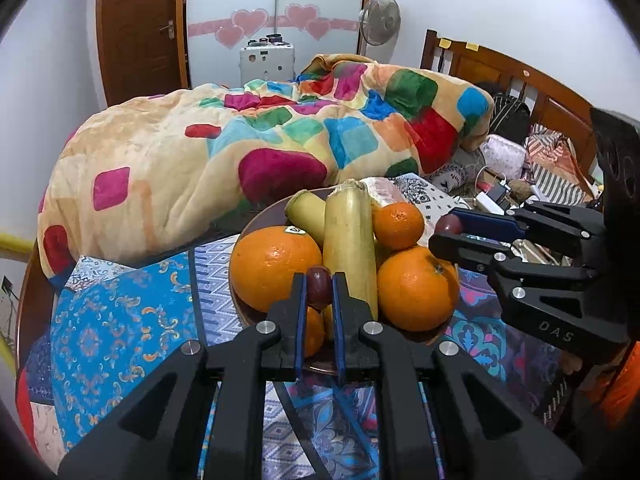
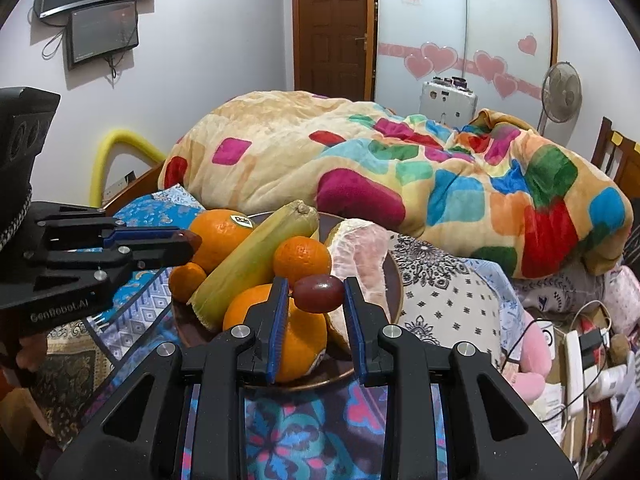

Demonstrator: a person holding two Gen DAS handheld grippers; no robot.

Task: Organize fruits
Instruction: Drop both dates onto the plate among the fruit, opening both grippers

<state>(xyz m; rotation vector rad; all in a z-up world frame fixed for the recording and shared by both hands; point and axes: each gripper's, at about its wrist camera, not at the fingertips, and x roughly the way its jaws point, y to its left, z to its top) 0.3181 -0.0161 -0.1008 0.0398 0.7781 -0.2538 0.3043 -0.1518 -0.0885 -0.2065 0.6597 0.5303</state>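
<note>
A brown plate (image 1: pixel 256 314) on the table holds several oranges (image 1: pixel 274 268), a pale yellow corn cob (image 1: pixel 350 248) and a peeled pomelo piece (image 2: pixel 362 264). My left gripper (image 1: pixel 319 286) is shut on a dark red grape (image 1: pixel 319 285), held just above the near side of the plate. My right gripper (image 2: pixel 316 292) is shut on a second red grape (image 2: pixel 319 298) over the plate's near edge; it also shows in the left wrist view (image 1: pixel 448 226). The left gripper shows at the left of the right wrist view (image 2: pixel 192 240).
The plate stands on a glass-topped table with a patterned blue cloth (image 1: pixel 120 312). A bed with a bright patchwork blanket (image 1: pixel 248 148) lies right behind. Cables, a power strip (image 2: pixel 574 364) and clutter sit to the right. A fan (image 1: pixel 380 20) stands at the back.
</note>
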